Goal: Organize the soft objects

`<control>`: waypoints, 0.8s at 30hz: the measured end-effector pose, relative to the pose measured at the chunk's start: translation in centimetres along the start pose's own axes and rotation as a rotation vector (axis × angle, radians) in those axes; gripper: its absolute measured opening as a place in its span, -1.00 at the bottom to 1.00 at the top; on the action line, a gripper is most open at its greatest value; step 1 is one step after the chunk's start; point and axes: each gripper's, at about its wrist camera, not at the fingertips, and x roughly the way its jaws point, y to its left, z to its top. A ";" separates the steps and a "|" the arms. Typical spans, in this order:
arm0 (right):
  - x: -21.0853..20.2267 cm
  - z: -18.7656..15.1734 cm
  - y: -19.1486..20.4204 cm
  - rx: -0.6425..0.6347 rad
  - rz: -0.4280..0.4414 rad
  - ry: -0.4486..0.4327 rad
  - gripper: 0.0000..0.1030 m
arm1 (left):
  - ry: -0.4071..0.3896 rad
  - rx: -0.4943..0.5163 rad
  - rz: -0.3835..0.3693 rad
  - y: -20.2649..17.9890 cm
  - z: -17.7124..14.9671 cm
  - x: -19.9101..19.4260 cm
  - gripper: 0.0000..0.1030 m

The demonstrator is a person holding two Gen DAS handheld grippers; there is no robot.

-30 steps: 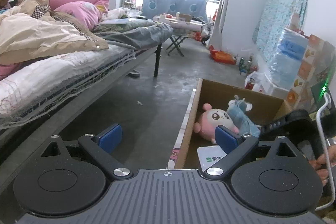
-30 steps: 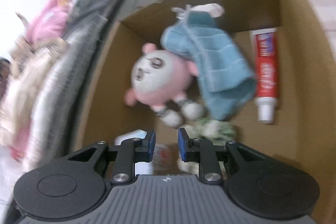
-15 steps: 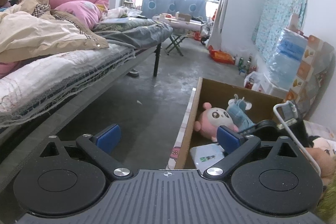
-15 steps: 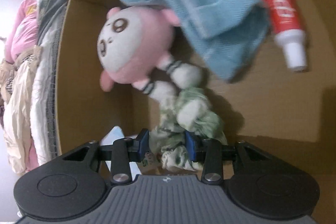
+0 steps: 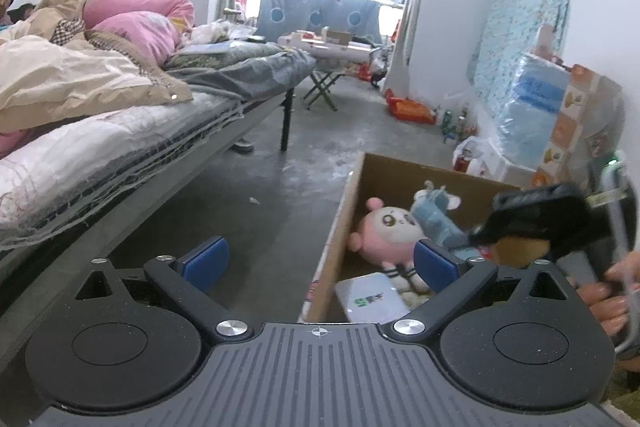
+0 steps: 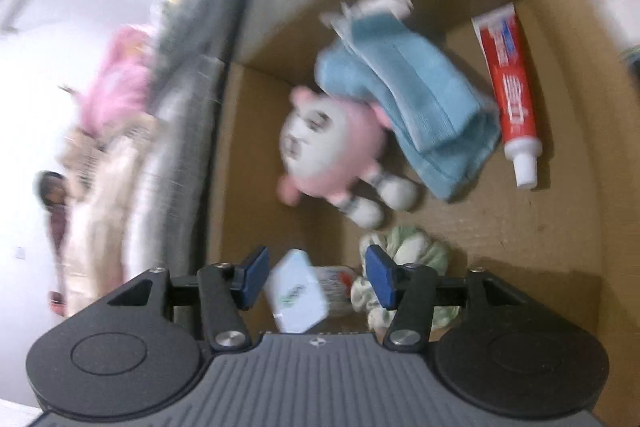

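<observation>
My right claw [image 6: 316, 277] is opening over the cardboard box [image 6: 560, 131], nothing gripped, the green cloth [image 6: 404, 259] seemingly just dropped. Left claw [image 5: 320, 259] hangs open. Next I fetch another soft item.

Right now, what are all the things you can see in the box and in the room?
box: one, brown cardboard, on the floor beside the bed
plush: one, pink and white, in the box by its left wall
towel: one, blue, in the box, partly over the plush
toothpaste: one tube, red and white, in the box, right of the towel
scrunchie: one, green and white, on the box floor near the right tool
packet: one, white, at the box's near end
bed: one, heaped with pink and beige bedding, left of the box
left tool: open, empty
right tool: opening, gripping nothing
</observation>
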 end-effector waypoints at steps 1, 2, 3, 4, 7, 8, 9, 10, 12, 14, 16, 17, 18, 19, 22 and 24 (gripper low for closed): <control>-1.1 -0.1 0.0 -0.003 0.027 -0.017 0.02 | -0.002 0.003 -0.006 -0.3 0.0 -0.2 0.94; -2.1 -0.3 0.0 -0.001 0.058 -0.034 0.02 | -0.004 0.007 -0.012 -0.6 0.0 -0.5 0.94; -3.2 -0.4 0.0 -0.002 0.092 -0.049 0.03 | -0.005 0.012 -0.018 -0.8 0.1 -0.8 0.95; -4.4 -0.7 -0.2 -0.005 0.121 -0.062 0.03 | -0.006 0.017 -0.024 -1.1 0.0 -1.0 0.95; -8.2 -2.3 -0.7 -0.028 0.192 -0.103 0.03 | -0.009 0.031 -0.047 -2.0 0.0 -2.0 0.95; -9.4 -2.8 -1.0 -0.034 0.211 -0.118 0.03 | -0.011 0.035 -0.054 -2.3 0.0 -2.3 0.95; -10.3 -3.4 -1.3 -0.038 0.225 -0.131 0.05 | -0.012 0.040 -0.060 -2.7 0.0 -2.5 0.96; -11.6 -4.1 -2.0 -0.037 0.239 -0.147 0.07 | -0.013 0.044 -0.067 -3.0 -0.1 -2.9 0.96; -14.0 -5.4 -3.6 -0.028 0.262 -0.193 0.07 | -0.009 0.055 -0.088 -4.0 -0.1 -3.3 0.96; -16.9 -7.2 -5.3 -0.029 0.257 -0.251 0.08 | 0.000 0.075 -0.120 -5.1 -0.1 -3.7 0.96; -19.7 -8.8 -7.0 -0.027 0.234 -0.309 0.17 | 0.009 0.100 -0.149 -6.4 -0.1 -4.1 0.96; -21.1 -9.6 -8.0 -0.017 0.226 -0.343 0.20 | 0.012 0.121 -0.162 -7.4 -0.1 -4.4 0.96; -22.3 -10.2 -9.1 -0.004 0.227 -0.373 0.28 | 0.011 0.141 -0.169 -8.2 -0.2 -4.6 0.97; -23.4 -10.8 -10.1 0.008 0.230 -0.399 0.34 | 0.007 0.161 -0.174 -9.1 -0.2 -4.8 0.99; -26.7 -12.5 -13.4 0.057 0.215 -0.487 0.37 | -0.007 0.203 -0.203 -11.9 -0.6 -5.5 0.99; -28.7 -13.7 -15.5 0.081 0.191 -0.553 0.44 | -0.001 0.235 -0.238 -14.2 -0.9 -5.6 0.99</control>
